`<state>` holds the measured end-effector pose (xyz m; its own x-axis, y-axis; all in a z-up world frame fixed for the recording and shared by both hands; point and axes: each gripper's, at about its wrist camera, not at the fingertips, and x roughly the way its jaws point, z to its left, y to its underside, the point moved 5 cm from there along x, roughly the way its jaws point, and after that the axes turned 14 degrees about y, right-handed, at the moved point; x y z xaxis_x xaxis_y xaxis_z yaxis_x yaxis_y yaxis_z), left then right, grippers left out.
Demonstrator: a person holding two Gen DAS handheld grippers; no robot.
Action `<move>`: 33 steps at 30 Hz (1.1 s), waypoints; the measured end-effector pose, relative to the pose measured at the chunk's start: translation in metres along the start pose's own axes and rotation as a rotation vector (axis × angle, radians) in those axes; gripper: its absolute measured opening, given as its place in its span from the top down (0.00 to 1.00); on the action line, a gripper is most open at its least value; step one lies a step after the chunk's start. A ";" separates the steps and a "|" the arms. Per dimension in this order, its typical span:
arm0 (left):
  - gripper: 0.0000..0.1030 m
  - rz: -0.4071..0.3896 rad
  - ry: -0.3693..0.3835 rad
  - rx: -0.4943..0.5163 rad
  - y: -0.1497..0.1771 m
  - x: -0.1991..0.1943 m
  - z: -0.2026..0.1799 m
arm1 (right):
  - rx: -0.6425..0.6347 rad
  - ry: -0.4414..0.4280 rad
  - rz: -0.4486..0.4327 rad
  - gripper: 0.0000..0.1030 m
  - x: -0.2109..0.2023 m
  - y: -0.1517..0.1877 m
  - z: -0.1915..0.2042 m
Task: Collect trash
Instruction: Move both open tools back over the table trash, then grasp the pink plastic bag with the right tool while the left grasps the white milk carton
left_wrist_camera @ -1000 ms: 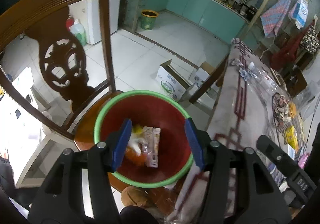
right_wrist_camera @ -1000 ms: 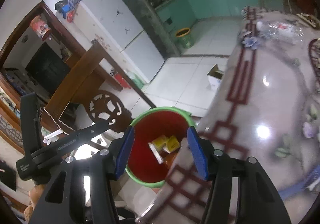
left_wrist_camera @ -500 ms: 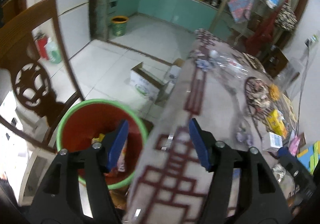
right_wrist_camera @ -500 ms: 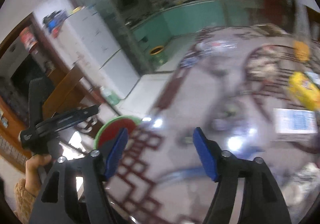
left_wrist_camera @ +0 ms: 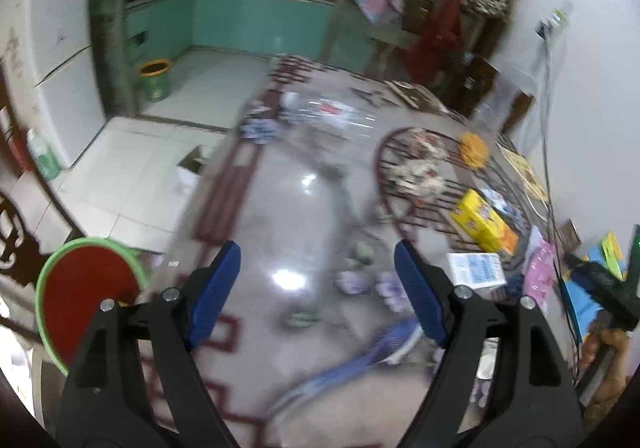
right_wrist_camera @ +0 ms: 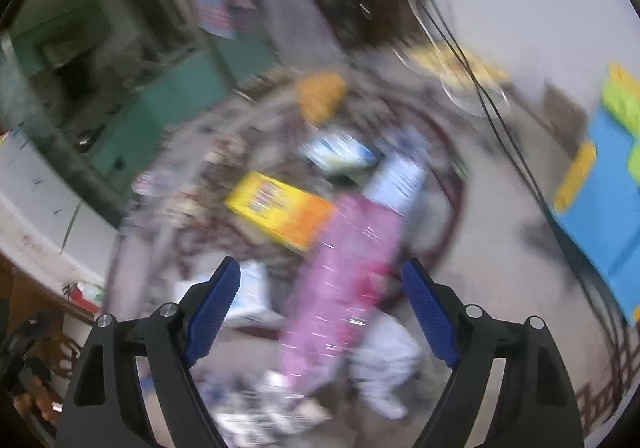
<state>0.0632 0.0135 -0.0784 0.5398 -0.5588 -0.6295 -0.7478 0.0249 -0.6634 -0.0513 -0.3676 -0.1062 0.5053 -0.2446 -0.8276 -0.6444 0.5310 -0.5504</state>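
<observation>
Left tool (left_wrist_camera: 316,288) spreading wide over the glossy counter (left_wrist_camera: 288,207), nothing between its blue pads. Right tool (right_wrist_camera: 320,298) opening too, empty, above a blurred pink wrapper (right_wrist_camera: 344,272). Further on lie the yellow box (left_wrist_camera: 482,226) and white carton (left_wrist_camera: 476,268); the red bin (left_wrist_camera: 86,296) sits off the counter's left edge.

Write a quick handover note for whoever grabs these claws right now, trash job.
Left claw: jaws opening, nothing between them, above the table.
Right claw: jaws opening, empty, above a pink wrapper.
Red bin with green rim stands off the table's edge, lower left in the left view.
Done: some trash shows in the bin, contents mostly hidden.
Left: yellow box, white-blue carton, pink wrapper.
</observation>
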 end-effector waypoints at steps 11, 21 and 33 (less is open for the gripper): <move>0.16 0.114 0.076 0.250 0.010 0.073 -0.090 | -0.123 -0.013 0.143 0.39 0.039 0.011 0.023; 0.10 0.262 0.114 0.507 0.040 0.138 -0.141 | -0.194 -0.107 0.089 0.88 0.021 0.006 0.043; 0.07 0.438 0.119 0.659 0.067 0.209 -0.170 | -0.046 -0.229 0.073 0.88 0.000 -0.013 0.016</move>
<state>0.0598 -0.2422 -0.1855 0.1772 -0.4684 -0.8656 -0.4798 0.7268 -0.4915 -0.0334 -0.3614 -0.0970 0.5698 -0.0142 -0.8216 -0.7069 0.5014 -0.4989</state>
